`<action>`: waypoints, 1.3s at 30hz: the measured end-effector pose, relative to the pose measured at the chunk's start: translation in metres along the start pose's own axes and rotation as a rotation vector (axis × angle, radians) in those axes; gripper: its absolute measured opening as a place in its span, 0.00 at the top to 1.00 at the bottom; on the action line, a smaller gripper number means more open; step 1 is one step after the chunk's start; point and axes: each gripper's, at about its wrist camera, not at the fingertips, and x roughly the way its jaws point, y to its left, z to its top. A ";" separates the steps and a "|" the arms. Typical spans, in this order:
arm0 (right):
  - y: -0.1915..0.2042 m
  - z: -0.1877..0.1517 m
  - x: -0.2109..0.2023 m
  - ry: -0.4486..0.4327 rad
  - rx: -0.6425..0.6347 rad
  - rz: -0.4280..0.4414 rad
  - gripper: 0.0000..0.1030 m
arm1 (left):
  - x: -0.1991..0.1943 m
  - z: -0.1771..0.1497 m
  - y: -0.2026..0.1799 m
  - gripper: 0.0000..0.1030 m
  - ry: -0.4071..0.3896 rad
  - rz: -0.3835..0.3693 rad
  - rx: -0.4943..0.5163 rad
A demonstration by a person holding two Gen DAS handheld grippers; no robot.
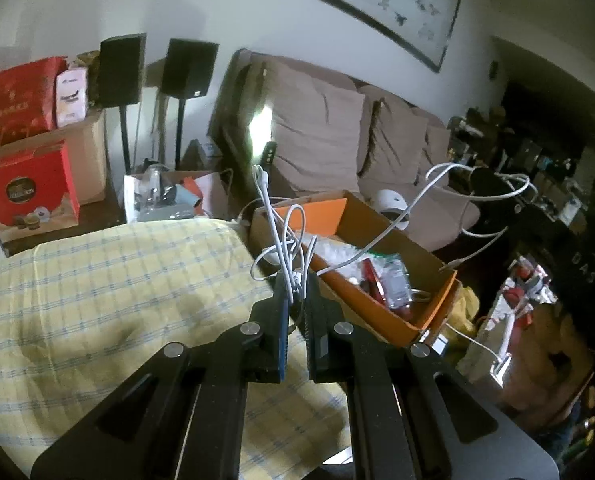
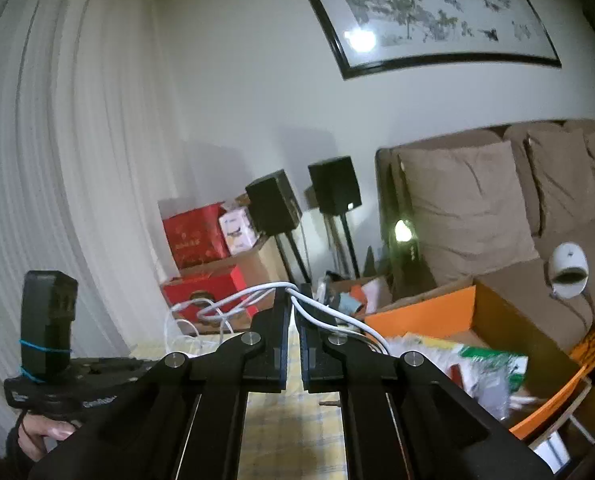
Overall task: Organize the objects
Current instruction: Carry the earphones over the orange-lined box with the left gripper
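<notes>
Two grippers are in your hands, and both have their jaws clamped on the same white cable (image 1: 293, 240). Your left gripper (image 1: 296, 280) pinches a tangled bunch of its loops right at the fingertips, above the edge of the yellow checked cloth (image 1: 117, 280) and just beside the orange cardboard box (image 1: 429, 312). From that pinch one strand rises to a plug end (image 1: 259, 172) that stands free in the air, and another swings off to the right in wide loops over the box.

Your right gripper (image 2: 293, 294) pinches the cable (image 2: 325, 316) at its tips too; strands fan out to the left in loose loops and trail down to the right toward the open box (image 2: 425, 312). In the right wrist view your left hand (image 2: 37, 434) shows at the lower left, wrapped around the black handle of the other gripper.

Inside the box lie clear plastic packets (image 1: 393, 280) and a green-and-white bag (image 2: 493, 364). Behind it stands a brown sofa (image 1: 337, 128) with a white round device (image 2: 568, 264) on its seat. Two black speakers on stands (image 1: 153, 68) and red gift boxes (image 1: 27, 188) sit against the wall.
</notes>
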 end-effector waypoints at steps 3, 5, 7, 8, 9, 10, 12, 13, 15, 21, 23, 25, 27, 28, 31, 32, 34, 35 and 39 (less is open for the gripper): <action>-0.002 0.005 -0.007 -0.019 -0.003 -0.005 0.97 | 0.001 0.002 -0.009 0.94 -0.005 -0.011 0.015; -0.006 0.009 -0.012 -0.034 0.001 -0.015 0.97 | 0.001 0.004 -0.014 0.94 -0.011 -0.019 0.021; -0.010 0.011 -0.016 -0.043 0.004 -0.025 0.97 | 0.003 0.007 -0.018 0.94 -0.014 -0.026 0.031; -0.012 0.012 -0.018 -0.050 0.003 -0.038 0.97 | 0.003 0.008 -0.020 0.94 -0.018 -0.029 0.036; -0.015 0.013 -0.020 -0.057 0.001 -0.049 0.97 | 0.004 0.009 -0.024 0.94 -0.022 -0.032 0.045; -0.017 0.014 -0.022 -0.060 -0.004 -0.062 0.97 | 0.006 0.010 -0.027 0.94 -0.031 -0.032 0.058; -0.022 0.015 -0.023 -0.063 -0.011 -0.090 0.97 | 0.011 0.012 -0.032 0.94 -0.038 -0.017 0.072; -0.026 0.016 -0.024 -0.061 -0.012 -0.106 0.97 | 0.014 0.012 -0.035 0.94 -0.036 -0.021 0.077; -0.033 0.017 -0.028 -0.065 -0.005 -0.116 0.97 | 0.018 0.013 -0.041 0.94 -0.032 -0.033 0.086; -0.043 0.018 -0.031 -0.069 -0.005 -0.148 0.97 | 0.028 0.020 -0.063 0.94 -0.030 -0.059 0.127; -0.049 0.017 -0.031 -0.064 0.007 -0.158 0.97 | 0.030 0.022 -0.068 0.94 -0.032 -0.073 0.129; -0.054 0.016 -0.032 -0.063 0.019 -0.169 0.97 | 0.032 0.024 -0.070 0.94 -0.032 -0.077 0.131; -0.058 0.016 -0.033 -0.062 0.024 -0.177 0.97 | 0.035 0.027 -0.071 0.94 -0.030 -0.082 0.127; -0.060 0.016 -0.034 -0.062 0.026 -0.184 0.97 | 0.036 0.028 -0.070 0.94 -0.026 -0.088 0.123; -0.064 0.015 -0.037 -0.063 0.029 -0.194 0.97 | 0.040 0.032 -0.070 0.94 -0.023 -0.093 0.119; -0.065 0.015 -0.037 -0.062 0.030 -0.196 0.97 | 0.041 0.033 -0.070 0.94 -0.022 -0.093 0.121; -0.069 0.014 -0.038 -0.059 0.035 -0.205 0.97 | 0.043 0.036 -0.071 0.94 -0.022 -0.096 0.122; -0.070 0.014 -0.037 -0.058 0.038 -0.209 0.97 | 0.045 0.037 -0.072 0.94 -0.022 -0.096 0.128; -0.077 0.014 -0.036 -0.042 0.047 -0.224 0.97 | 0.056 0.039 -0.081 0.94 -0.013 -0.073 0.165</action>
